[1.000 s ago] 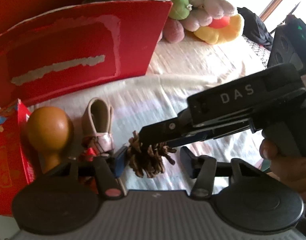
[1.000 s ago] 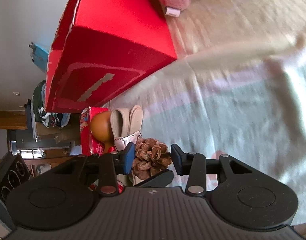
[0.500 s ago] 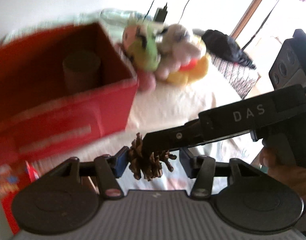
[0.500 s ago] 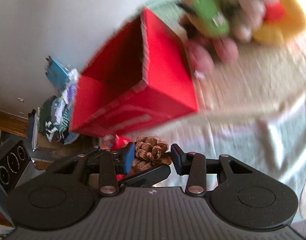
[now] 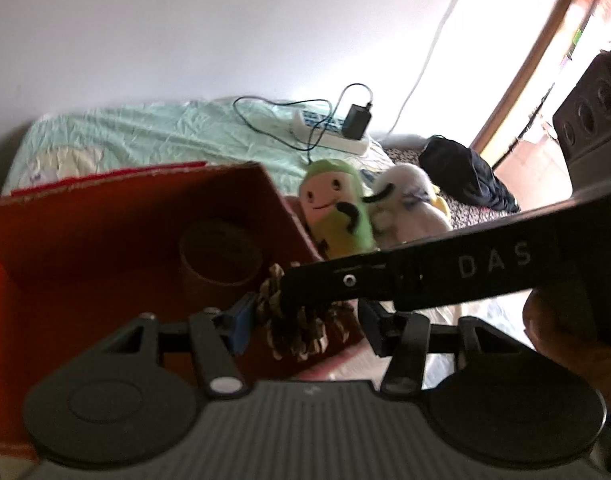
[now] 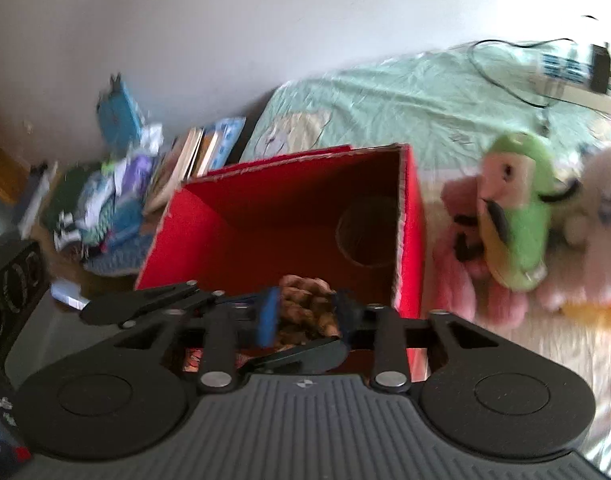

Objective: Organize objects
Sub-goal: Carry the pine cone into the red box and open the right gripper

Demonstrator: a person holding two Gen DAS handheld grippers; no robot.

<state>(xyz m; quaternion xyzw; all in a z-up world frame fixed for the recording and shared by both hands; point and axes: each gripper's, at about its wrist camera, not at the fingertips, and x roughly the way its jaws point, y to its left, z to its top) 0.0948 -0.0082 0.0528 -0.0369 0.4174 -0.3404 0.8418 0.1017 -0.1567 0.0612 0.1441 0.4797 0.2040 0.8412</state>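
A brown pine cone (image 5: pixel 301 332) hangs over the open top of a red cardboard box (image 5: pixel 105 220). My left gripper (image 5: pixel 305 322) is shut on it, blue pad against one side and the other pad at its scales. The right gripper's finger (image 5: pixel 345 284) crosses over the cone from the right. In the right wrist view the pine cone (image 6: pixel 305 312) sits pinched in my right gripper (image 6: pixel 305 314), above the near edge of the box (image 6: pixel 409 220). A left gripper finger (image 6: pixel 297 356) lies just under the cone.
A cardboard roll (image 5: pixel 221 252) stands inside the box. Plush toys (image 5: pixel 337 208) lean against the box's right side on the bed. A power strip (image 5: pixel 333 128) and a dark garment (image 5: pixel 465 172) lie farther back. Books and clutter (image 6: pixel 117 200) are piled to the left.
Both grippers have lifted the pine cone off the bed, away from the small shoe and wooden piece, and carried it up over the red box's opening.
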